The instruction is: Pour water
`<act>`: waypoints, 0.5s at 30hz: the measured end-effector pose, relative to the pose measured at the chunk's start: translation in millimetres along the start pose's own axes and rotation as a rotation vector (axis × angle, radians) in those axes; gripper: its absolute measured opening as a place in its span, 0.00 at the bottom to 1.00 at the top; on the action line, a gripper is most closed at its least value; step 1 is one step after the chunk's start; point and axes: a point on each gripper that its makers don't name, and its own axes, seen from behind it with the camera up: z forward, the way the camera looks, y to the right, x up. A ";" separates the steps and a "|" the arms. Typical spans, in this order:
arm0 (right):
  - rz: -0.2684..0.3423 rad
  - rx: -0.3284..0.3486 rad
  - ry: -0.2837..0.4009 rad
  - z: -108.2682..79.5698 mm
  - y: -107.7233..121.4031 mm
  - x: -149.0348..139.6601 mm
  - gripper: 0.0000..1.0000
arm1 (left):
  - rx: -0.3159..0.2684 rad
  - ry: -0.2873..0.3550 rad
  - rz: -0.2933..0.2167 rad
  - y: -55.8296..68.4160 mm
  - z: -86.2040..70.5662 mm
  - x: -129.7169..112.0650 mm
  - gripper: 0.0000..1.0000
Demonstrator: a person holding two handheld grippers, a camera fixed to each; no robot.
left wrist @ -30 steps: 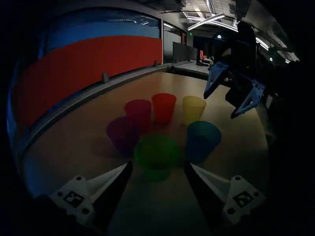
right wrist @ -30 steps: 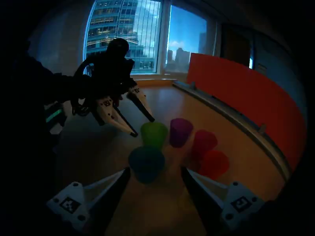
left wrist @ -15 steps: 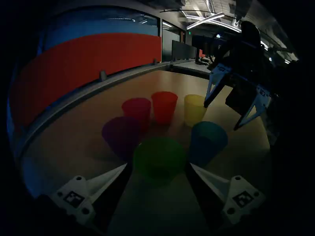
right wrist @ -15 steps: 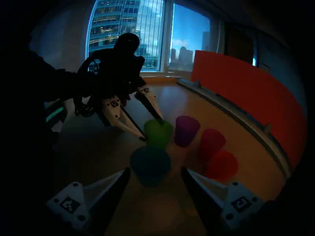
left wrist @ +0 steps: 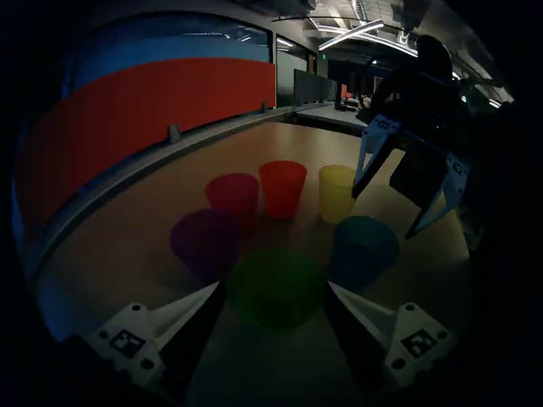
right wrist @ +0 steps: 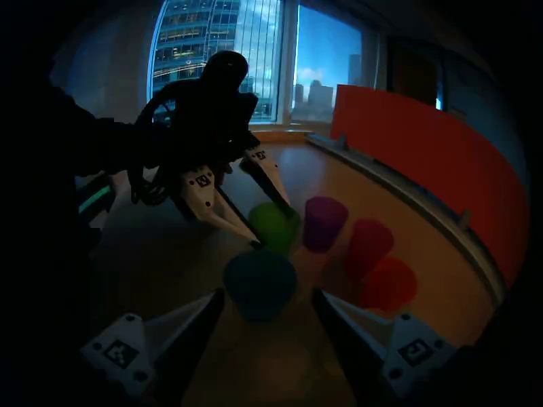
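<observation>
Middle of tabletop [left wrist: 122,271], clear of edges: cups [left wrist: 282,186] ringed tight. Left gripper [left wrist: 275,290] spread apart astride green cup [left wrist: 275,271]; right gripper [right wrist: 268,295] spread apart before blue cup [right wrist: 260,279]. Risk: clipping neighbours while closing, tipping them. Too dim to tell which holds water.

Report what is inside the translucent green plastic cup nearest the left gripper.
Inside the translucent green plastic cup no object shows; its interior is dark green shadow. Whether it holds water cannot be told: the dim light and the near wall hide its bottom.
</observation>
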 end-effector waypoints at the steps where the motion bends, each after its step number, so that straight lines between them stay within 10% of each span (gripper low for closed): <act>1: 0.000 0.000 0.000 0.3 -0.1 0.4 0.99 | 0.001 0.000 0.001 -0.2 0.5 0.4 0.98; 15: -0.008 0.006 0.000 11.5 -0.2 0.6 0.99 | -0.010 0.003 -0.010 0.5 1.1 1.1 0.90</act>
